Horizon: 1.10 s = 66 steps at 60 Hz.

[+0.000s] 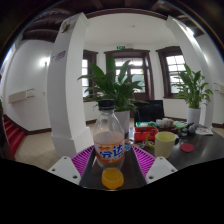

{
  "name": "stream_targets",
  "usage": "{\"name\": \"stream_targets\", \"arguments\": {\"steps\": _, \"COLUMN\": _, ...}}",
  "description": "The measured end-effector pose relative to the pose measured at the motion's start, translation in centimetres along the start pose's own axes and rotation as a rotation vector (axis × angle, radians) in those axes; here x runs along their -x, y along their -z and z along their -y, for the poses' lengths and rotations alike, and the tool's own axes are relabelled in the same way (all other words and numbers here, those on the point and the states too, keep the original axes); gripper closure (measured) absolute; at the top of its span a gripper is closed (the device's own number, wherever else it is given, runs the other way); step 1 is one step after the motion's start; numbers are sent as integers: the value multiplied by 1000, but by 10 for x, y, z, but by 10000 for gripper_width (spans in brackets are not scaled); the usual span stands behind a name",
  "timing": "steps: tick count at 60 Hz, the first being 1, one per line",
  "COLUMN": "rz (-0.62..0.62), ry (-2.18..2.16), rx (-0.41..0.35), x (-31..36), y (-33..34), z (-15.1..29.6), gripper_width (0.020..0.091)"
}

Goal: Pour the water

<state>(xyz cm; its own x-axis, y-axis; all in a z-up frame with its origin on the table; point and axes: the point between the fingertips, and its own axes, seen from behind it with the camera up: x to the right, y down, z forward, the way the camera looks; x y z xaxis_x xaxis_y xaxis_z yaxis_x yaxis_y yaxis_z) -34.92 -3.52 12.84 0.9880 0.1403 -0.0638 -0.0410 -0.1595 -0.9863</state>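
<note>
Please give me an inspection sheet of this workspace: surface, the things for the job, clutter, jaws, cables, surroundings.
Surface: dark table, partly covered with things.
Job's things: plastic bottle with an orange label, upright between the jaws; a yellow cup stands beyond the right finger.
Clutter: small orange round thing just before the bottle; a red thing next to the cup; more small items behind, too small to name.
Gripper: the pads flank the bottle; whether they press on it cannot be told.
Cables: nothing seen.
Surroundings: white room with a pillar, dark-framed windows, and leafy plants behind the table.
</note>
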Motion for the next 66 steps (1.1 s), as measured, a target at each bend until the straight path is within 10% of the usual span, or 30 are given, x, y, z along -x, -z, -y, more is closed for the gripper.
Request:
{"name": "stream_targets", "arguments": {"steps": 26, "rz": -93, "ry": 5, "rx": -23, "x": 1, "y": -32, "z": 4, "gripper_width": 730}}
{"name": "stream_targets", "arguments": {"steps": 66, "rz": -6, "ry": -828, "rx": 17, "x": -42, "y": -64, "z": 26, "gripper_width": 734}}
